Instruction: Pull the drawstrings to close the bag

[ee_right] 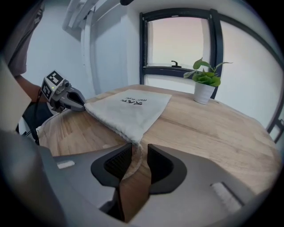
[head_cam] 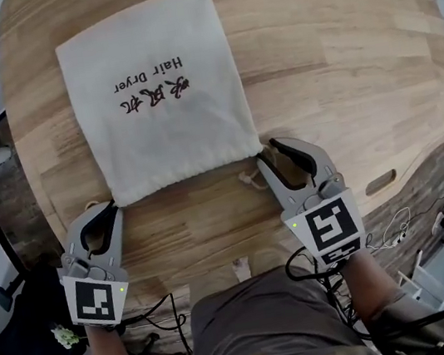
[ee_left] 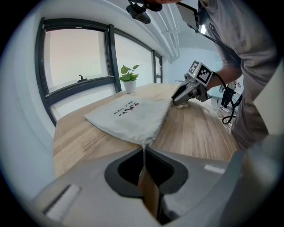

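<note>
The bag lay flat on the table, its long axis running away from the person and its gathered mouth nearest them. The left gripper was clenched on the left drawstring at the mouth's left corner. The right gripper stood parted around the right drawstring, seemingly unpinched. Open wood lay rightward.

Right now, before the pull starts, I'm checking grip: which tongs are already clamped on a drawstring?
The left tongs: shut on the thin drawstring. The right tongs stand open, their cord only lying between them.
</note>
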